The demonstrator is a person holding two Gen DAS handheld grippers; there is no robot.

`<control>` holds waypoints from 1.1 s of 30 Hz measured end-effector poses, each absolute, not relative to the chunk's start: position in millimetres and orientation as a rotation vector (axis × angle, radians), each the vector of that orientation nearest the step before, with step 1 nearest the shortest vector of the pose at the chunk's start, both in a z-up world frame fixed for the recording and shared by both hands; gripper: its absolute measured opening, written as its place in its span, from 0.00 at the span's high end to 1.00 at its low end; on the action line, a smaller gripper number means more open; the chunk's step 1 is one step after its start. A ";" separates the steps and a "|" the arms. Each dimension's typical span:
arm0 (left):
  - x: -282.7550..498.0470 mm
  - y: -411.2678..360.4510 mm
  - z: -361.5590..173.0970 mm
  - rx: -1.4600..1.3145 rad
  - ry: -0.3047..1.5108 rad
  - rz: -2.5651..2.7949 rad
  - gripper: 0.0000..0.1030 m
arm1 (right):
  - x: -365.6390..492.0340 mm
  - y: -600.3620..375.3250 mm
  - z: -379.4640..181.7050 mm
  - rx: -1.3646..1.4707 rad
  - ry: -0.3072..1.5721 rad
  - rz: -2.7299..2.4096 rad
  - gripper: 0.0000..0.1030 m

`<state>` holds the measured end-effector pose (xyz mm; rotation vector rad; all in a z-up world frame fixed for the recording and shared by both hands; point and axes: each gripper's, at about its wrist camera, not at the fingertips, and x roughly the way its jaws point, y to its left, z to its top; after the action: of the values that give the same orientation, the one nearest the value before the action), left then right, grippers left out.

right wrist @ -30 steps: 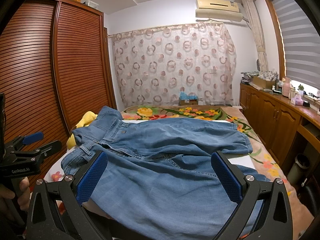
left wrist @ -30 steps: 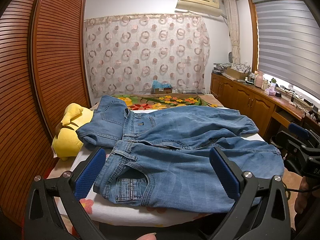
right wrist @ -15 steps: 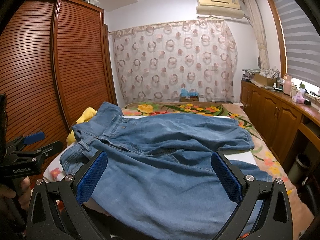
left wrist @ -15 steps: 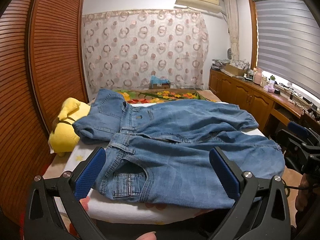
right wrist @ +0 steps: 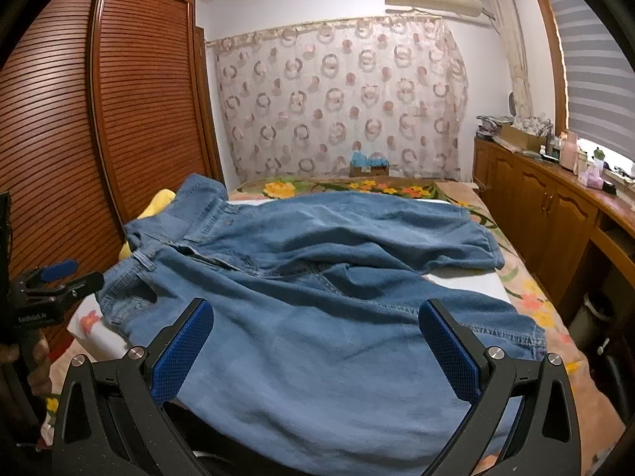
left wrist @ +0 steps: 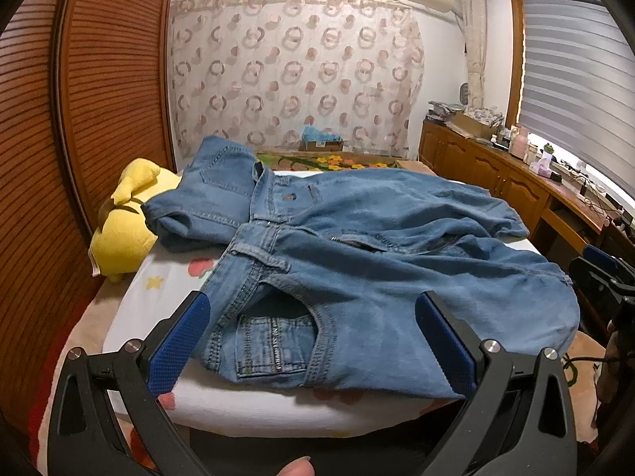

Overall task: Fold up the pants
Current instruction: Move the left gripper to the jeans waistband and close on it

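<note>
Blue denim pants (left wrist: 357,261) lie spread on a white board on the bed, waistband to the left, legs running right; they also show in the right wrist view (right wrist: 317,297). My left gripper (left wrist: 313,337) is open and empty, hovering over the near waist and back pocket. My right gripper (right wrist: 317,341) is open and empty over the near leg. The right gripper shows at the right edge of the left wrist view (left wrist: 607,273); the left gripper shows at the left edge of the right wrist view (right wrist: 55,277).
A yellow plush toy (left wrist: 127,218) lies at the bed's left under the far waist. A slatted wooden wardrobe (left wrist: 79,119) stands left, wooden cabinets (left wrist: 496,174) right. A floral bedspread (right wrist: 357,188) and a curtain (left wrist: 293,71) lie beyond.
Both grippers have moved closer and lower toward the pants, which look larger in both views. The pants have not moved. Both stay open.
</note>
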<state>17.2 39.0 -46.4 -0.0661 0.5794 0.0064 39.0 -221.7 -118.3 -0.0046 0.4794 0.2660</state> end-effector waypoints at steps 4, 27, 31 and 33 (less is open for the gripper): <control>22.4 50.5 -55.8 -0.070 0.601 0.008 0.00 | 48.6 -222.5 -118.9 -0.008 0.497 0.252 0.00; 35.1 124.3 -114.4 -0.162 0.736 0.047 0.40 | 57.8 -220.0 -120.6 -0.013 0.564 0.212 0.00; 36.8 127.8 -122.0 -0.168 0.755 0.048 0.40 | 53.8 -221.7 -121.9 -0.009 0.569 0.203 0.00; 38.2 128.5 -126.1 -0.168 0.764 0.046 0.40 | 53.1 -223.6 -122.7 -0.006 0.571 0.200 0.00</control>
<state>38.2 128.5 -126.1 -0.1679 0.7644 0.0455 53.1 -223.6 -122.7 -0.0061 0.5711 0.2003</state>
